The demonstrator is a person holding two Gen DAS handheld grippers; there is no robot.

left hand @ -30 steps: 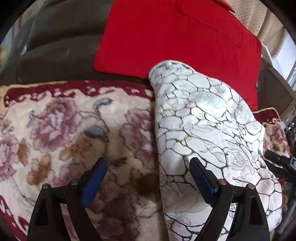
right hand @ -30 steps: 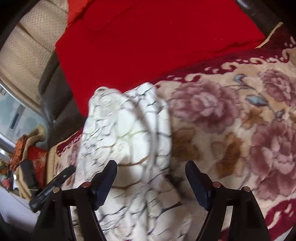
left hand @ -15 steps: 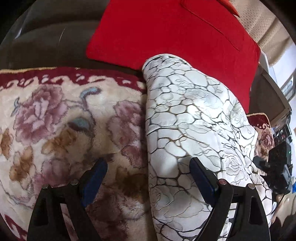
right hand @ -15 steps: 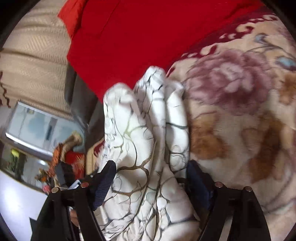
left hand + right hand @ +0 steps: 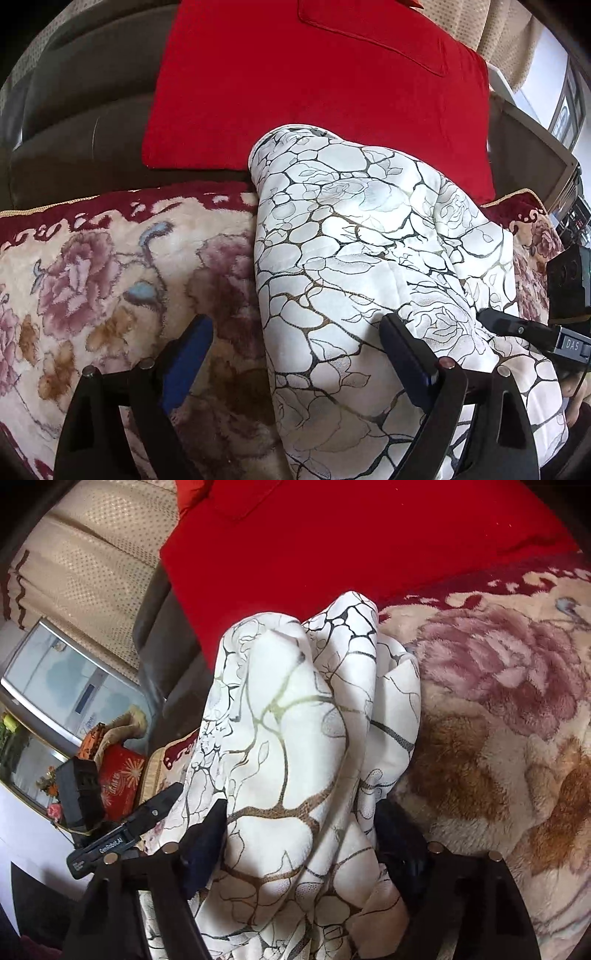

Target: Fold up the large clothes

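A white padded garment with a dark crackle and rose print lies folded in a thick bundle on a floral plush blanket. My left gripper is open, its right finger resting on the bundle's left part and its left finger over the blanket. In the right wrist view the bundle bulges up between the fingers of my right gripper, which is open with the cloth filling the gap. The other gripper's tip shows at the right edge of the left wrist view and at the left of the right wrist view.
A red cushion leans against the dark sofa back behind the bundle. A beige curtain hangs behind. A screen and a red box stand beside the sofa.
My right gripper has pushed forward into the bundle, so cloth now fills the space between its fingers. My left gripper has shifted slightly and stays open on the bundle's edge.
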